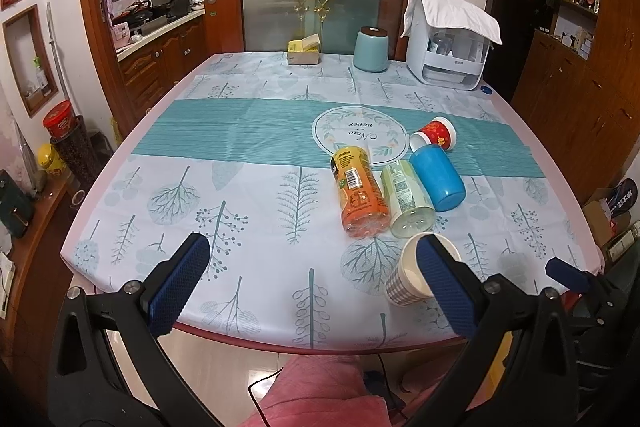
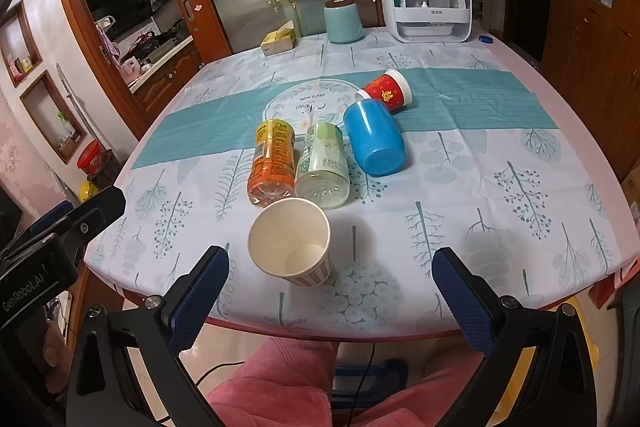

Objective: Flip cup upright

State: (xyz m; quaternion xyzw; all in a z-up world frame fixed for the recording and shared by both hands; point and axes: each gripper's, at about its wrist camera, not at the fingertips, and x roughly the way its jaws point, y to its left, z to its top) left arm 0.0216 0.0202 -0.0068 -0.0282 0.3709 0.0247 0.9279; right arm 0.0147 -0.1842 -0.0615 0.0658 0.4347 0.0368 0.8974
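Both tongs point(image 1: 312, 283) point(image 2: 332, 287) gape wide (holding nothing).

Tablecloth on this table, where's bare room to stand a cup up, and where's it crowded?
Free: the whole left half of the tablecloth, left of the orange bottle, and the near right corner beyond the paper cup. Crowded: the middle, where the orange bottle, green bottle, blue cup and red cup lie tipped together.
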